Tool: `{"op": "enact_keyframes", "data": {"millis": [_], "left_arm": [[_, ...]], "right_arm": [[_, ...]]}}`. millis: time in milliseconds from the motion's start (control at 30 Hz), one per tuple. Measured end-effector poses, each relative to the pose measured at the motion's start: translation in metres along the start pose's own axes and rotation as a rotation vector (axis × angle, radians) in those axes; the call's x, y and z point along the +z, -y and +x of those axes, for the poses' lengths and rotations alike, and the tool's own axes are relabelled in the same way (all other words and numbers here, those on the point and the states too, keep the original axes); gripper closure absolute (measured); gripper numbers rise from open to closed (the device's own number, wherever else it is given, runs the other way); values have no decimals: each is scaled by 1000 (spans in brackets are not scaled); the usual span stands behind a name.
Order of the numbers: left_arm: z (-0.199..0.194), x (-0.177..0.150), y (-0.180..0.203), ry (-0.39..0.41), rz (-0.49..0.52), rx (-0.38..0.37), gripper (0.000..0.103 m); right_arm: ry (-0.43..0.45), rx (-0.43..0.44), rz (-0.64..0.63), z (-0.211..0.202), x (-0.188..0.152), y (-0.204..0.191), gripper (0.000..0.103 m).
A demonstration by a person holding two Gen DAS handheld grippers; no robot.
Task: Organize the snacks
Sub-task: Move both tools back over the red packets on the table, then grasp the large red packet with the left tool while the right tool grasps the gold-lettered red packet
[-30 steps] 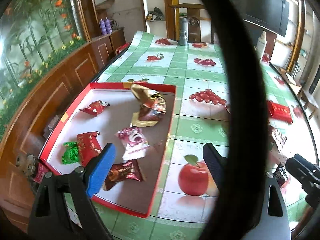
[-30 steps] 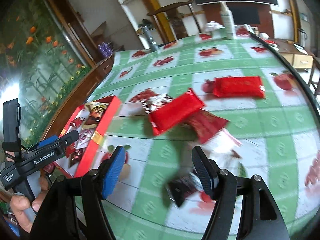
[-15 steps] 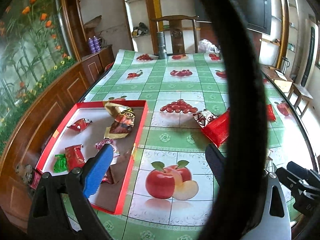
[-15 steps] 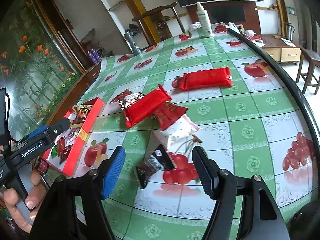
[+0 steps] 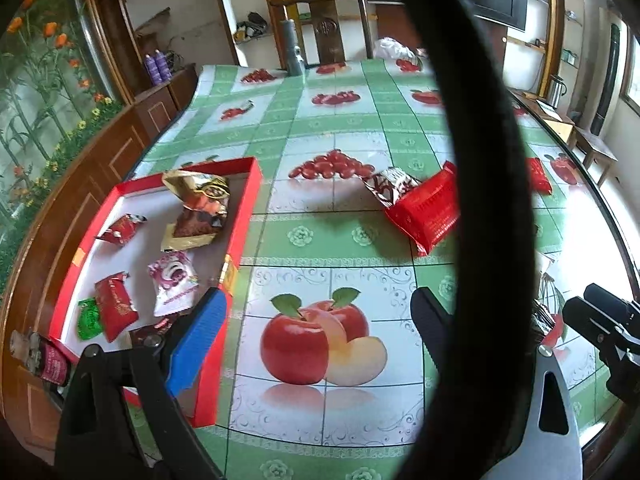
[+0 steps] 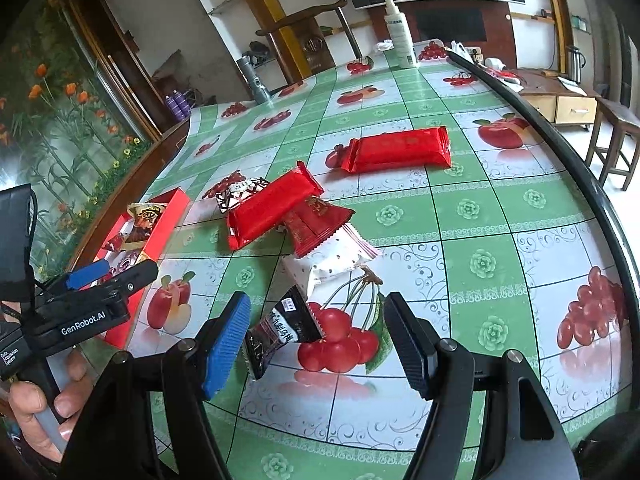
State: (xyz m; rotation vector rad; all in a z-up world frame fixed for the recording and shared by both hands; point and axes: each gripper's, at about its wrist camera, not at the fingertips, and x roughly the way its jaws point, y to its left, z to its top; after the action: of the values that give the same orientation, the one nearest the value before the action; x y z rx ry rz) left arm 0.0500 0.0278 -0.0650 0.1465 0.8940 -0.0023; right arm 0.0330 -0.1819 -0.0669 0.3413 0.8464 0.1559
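A: Fingers first — how do they stand?

B: The right gripper (image 6: 318, 340) has its fingers spread wide, holding nothing; a small black snack packet (image 6: 282, 330) lies on the bench (image 6: 480, 220) between them, nearer the blue pad. The left gripper (image 5: 320, 336) is spread too and empty, over a printed apple just right of the red tray (image 5: 236, 232).

A: Where are the snacks?

B: Several sit in the tray at the bench's left edge: a gold-and-brown bag (image 5: 200, 208) at the far end, a pink-and-white packet (image 5: 174, 282) in the middle, small red ones (image 5: 114, 306) and a green one (image 5: 89, 318) near. Loose on the bench, beyond the black packet: a white pouch (image 6: 328, 266), a red sachet (image 6: 316, 224) overlapping it, a long red bar (image 6: 272, 210) tilted over a patterned wrapper (image 6: 240, 192), and another red bar (image 6: 400, 150) farther right, apart.
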Motion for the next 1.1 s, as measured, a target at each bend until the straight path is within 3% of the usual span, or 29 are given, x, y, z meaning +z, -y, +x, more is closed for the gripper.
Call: {"op": "enact_keyframes", "data": {"millis": [633, 933, 1100], "left_arm": [[23, 15, 12, -53, 43, -82, 10], [40, 52, 33, -59, 95, -203, 10], [62, 72, 53, -109, 141, -325, 10]], "right_arm": [[7, -17, 3, 7, 12, 9, 34], [68, -16, 17, 1, 42, 14, 34], [70, -11, 42, 9, 53, 20, 34]]}}
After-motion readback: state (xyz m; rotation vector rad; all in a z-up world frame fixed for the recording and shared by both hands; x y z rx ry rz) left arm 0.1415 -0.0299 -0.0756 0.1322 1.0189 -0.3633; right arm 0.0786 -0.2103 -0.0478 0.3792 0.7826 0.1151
